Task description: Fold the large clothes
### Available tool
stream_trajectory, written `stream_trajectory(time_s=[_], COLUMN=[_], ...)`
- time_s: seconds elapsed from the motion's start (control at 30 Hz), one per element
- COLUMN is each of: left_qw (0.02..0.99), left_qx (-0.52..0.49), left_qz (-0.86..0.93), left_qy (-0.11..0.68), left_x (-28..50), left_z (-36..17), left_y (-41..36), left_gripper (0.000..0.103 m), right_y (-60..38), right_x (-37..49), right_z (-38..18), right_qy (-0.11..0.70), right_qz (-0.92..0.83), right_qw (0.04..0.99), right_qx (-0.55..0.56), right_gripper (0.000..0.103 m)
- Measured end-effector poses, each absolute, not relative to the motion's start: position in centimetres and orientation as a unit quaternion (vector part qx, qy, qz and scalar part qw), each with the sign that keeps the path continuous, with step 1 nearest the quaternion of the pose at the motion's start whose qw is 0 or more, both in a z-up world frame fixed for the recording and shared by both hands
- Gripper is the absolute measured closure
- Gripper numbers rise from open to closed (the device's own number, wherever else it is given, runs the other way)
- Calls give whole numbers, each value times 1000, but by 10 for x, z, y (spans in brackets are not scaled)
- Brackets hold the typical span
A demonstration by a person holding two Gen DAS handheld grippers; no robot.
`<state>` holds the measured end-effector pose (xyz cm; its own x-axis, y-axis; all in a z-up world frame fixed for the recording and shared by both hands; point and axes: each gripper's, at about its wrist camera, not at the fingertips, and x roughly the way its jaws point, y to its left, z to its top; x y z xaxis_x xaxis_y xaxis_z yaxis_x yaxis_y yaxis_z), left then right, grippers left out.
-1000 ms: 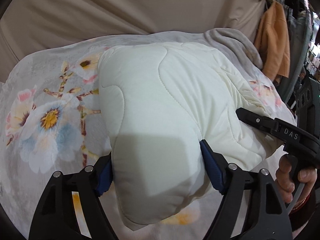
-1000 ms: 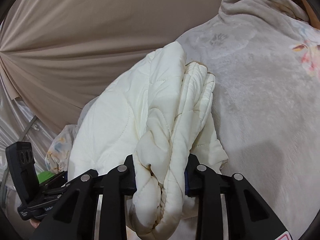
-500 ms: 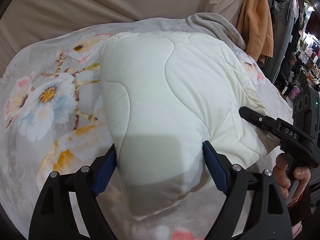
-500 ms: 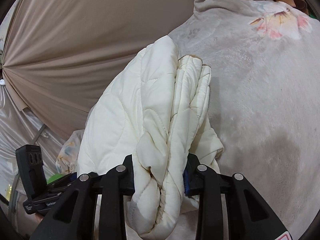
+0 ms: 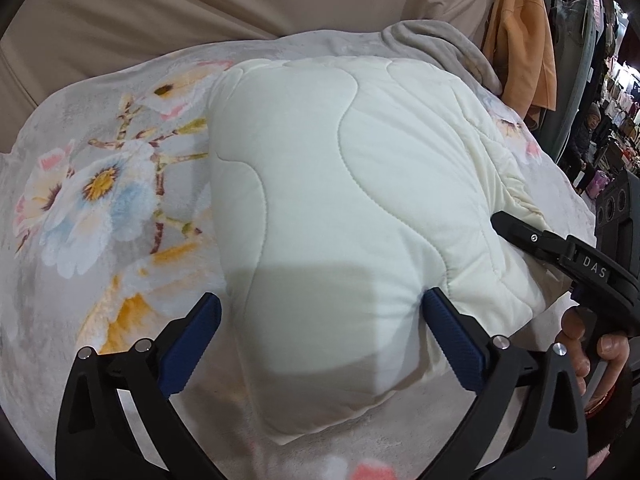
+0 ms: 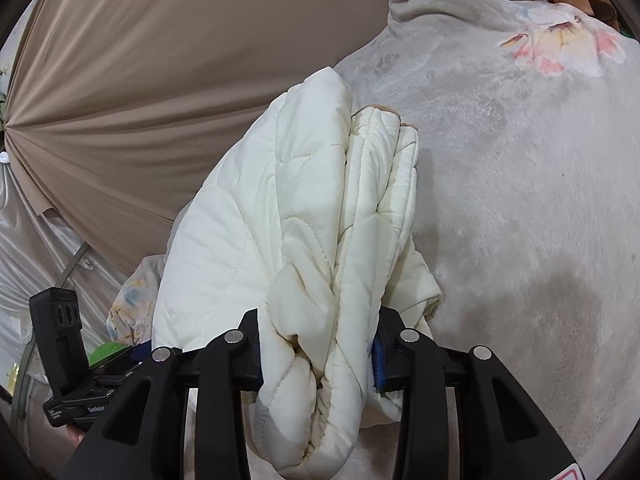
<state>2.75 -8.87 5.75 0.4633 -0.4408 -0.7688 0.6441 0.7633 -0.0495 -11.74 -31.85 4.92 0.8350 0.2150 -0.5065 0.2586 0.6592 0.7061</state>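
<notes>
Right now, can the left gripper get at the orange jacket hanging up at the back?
Probably not. The left gripper, jaws opening, straddles the folded white quilted garment on the flowery blanket. The orange jacket hangs beyond the blanket's far edge.

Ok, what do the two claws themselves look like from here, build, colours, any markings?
Both are black open-frame linkages with silver pivot pins. The left claw has ribbed blue pads on its fingers. The right claw shows a sliver of blue pad too. Seen from the left camera, its body reads "DAS" in pale letters and carries a black boxy module.
</notes>
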Motion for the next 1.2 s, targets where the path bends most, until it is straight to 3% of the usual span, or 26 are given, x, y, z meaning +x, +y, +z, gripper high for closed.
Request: stream_trajectory(time_s=[0.33, 0.37, 0.43, 0.5, 0.63, 0.97, 1.2], left_qw=[839, 838, 840, 840, 842, 912, 950], left_qx=[105, 102, 100, 88, 57, 60, 61], left_qz=[-344, -348, -355, -365, -398, -377, -303], left_qy=[408, 407, 398, 391, 360, 152, 41], left_x=[36, 36, 33, 34, 31, 20, 70], left_z=[49, 50, 60, 73, 114, 232, 256], left_y=[-96, -95, -91, -84, -67, -5, 43], left_gripper=[6, 10, 29, 40, 49, 50, 49], right_y=[-322, -322, -318, -310, -294, -253, -217], right_x=[-115, -115, -116, -116, -119, -86, 2], right_z=[44, 46, 54, 72, 127, 250, 280], right_qy=[291, 290, 285, 278, 231, 118, 51], right_qz=[-12, -12, -12, -17, -6, 49, 116], right_qw=[858, 858, 865, 878, 910, 960, 963], right_qx=[423, 423, 413, 390, 346, 249, 239], right_gripper=[65, 67, 72, 75, 77, 77, 77])
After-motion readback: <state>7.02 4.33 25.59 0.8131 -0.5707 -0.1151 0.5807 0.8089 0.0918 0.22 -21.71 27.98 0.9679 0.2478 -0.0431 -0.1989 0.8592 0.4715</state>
